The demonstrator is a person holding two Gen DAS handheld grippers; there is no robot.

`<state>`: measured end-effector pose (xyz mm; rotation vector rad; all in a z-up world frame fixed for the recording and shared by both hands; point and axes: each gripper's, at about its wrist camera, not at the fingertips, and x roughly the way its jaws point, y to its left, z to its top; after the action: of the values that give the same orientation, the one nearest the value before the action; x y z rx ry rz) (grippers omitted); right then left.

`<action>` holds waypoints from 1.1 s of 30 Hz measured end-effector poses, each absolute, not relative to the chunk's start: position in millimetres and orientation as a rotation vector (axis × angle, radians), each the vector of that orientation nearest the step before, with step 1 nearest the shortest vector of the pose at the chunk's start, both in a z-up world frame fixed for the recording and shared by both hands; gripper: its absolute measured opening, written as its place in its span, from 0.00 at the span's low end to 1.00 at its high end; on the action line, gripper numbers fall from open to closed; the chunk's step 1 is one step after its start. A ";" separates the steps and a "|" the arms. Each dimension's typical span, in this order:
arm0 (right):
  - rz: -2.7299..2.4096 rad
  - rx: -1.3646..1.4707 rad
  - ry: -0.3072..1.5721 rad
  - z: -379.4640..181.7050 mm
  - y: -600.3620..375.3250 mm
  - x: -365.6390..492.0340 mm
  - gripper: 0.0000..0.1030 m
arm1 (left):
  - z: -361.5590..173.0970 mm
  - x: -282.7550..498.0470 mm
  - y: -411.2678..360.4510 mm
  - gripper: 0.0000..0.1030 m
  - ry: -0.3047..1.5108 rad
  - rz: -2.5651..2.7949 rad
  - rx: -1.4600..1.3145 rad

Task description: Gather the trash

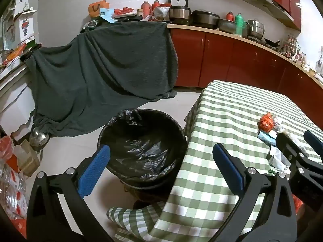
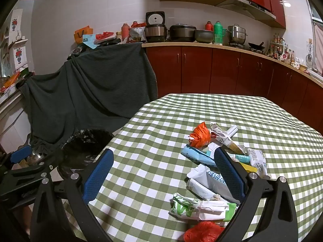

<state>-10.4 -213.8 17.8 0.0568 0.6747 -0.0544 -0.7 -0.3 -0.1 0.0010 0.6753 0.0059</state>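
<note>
- The left hand-held gripper [image 1: 161, 169] is tilted downward with its blue pads spread wide and nothing between them.
- Directly ahead of it and a little below stands the trash bin [image 1: 141, 147], lined with a black plastic bag, on the pale floor. The bin sits just beside the worktop's edge, to that gripper's right.
- The worktop [image 2: 161, 121] is covered by a green and white checked cloth whose corner hangs down below the left gripper.
- The right hand-held gripper [image 2: 163, 173] is also tilted down over the worktop, its jaws standing wide apart and gripping nothing.
- The trash pile lies ahead of the right gripper and toward its right finger: an orange crumpled bag [image 2: 199, 135] farthest out, a light blue wrapper [image 2: 196, 155] nearer, and white wrappers [image 2: 206, 181] partly behind the right finger.
- Closest to the right gripper, low between its fingers, lie a green and white wrapper [image 2: 193, 205] and a red plastic bag [image 2: 201, 232].
- From the left wrist view the same pile shows far to the right, beside the right gripper's fingers.
- Beyond the bin a dark green cloth [image 1: 105, 68] drapes over furniture; red cabinets [image 2: 222, 70] with pots on top run along the wall behind.
</note>
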 end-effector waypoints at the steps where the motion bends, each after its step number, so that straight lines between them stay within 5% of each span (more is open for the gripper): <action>1: -0.053 0.057 0.672 17.8 -214.0 -10.6 0.94 | -0.1 -0.9 -0.9 0.96 0.675 0.007 0.004; 33: -0.056 0.059 0.675 17.7 -218.5 -9.4 0.94 | 7.1 -4.3 -11.3 0.96 0.656 -0.022 0.033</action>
<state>-9.4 -218.5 17.7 0.0593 0.6754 -0.0564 -4.3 -11.3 7.1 0.0328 0.6558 -0.0219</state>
